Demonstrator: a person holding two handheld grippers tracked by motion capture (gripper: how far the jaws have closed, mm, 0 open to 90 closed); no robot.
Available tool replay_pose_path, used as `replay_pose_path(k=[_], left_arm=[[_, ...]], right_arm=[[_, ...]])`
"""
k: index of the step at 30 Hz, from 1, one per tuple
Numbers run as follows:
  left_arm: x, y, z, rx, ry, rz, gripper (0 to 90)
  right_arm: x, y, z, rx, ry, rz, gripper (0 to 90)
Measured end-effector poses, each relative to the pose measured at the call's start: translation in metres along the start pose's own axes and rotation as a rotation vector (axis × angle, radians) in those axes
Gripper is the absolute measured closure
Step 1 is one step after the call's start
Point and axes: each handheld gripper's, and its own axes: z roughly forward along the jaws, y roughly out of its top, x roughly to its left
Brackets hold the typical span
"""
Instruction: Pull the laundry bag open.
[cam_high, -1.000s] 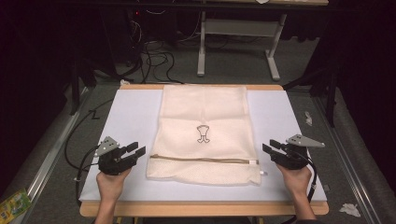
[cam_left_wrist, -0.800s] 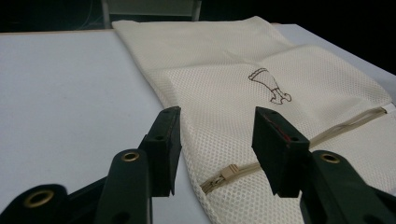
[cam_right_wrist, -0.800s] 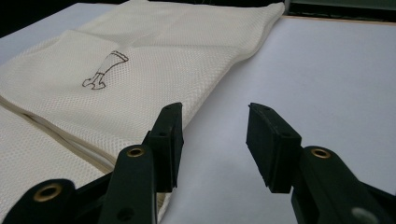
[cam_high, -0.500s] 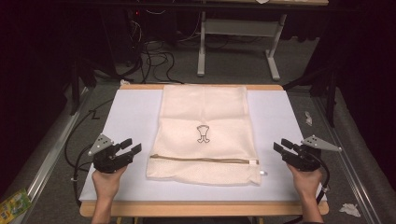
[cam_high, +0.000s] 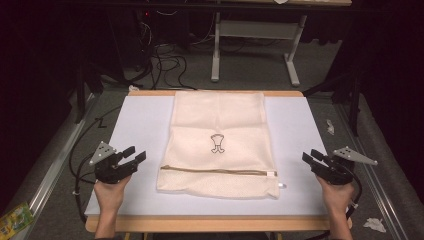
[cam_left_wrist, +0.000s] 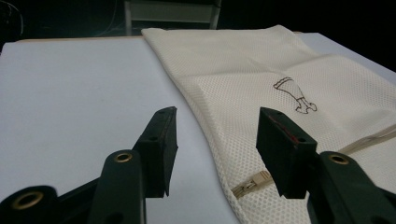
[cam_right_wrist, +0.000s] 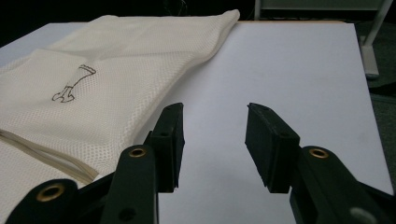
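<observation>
Two hands at the near bench (cam_high: 140, 120) edge, one each side. Left hand-held gripper (cam_high: 136, 156) at the near left, jaws apart with nothing between them; they have just been opening. It sits just left of the mesh bag (cam_high: 220, 120), not touching. In the left gripper view the bag's (cam_left_wrist: 261, 70) near-left corner and zipper end (cam_left_wrist: 250, 185) lie just past the jaws. Right hand-held gripper (cam_high: 310, 157) at the near right, jaws apart and empty, near the bag's right edge but clear of it, over the bench's white top. In the right gripper view the bag (cam_right_wrist: 116, 60) lies to the left of the jaws, which point at bare white surface.

Bag lies flat in the middle of the bench, long side running near to far, far edge close to the far bench edge. Zipper (cam_high: 220, 171) runs left to right across the near end. Small dark printed mark (cam_high: 217, 144) about mid-bag.

Beyond the bench: dark floor, cables (cam_high: 165, 55), grey frame legs (cam_high: 255, 45).
</observation>
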Motion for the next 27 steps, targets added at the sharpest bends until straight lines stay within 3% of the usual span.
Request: replay_pose_path(k=[19,27], left_arm=[[0.013,-0.002,0.003,0.001,0.036,-0.025,46.6],[0.019,-0.005,0.013,0.011,0.055,-0.048,46.4]], right_arm=[[-0.022,-0.007,-0.004,0.009,-0.033,0.056,56.8],[-0.029,-0.008,0.001,0.021,-0.046,0.065,56.8]])
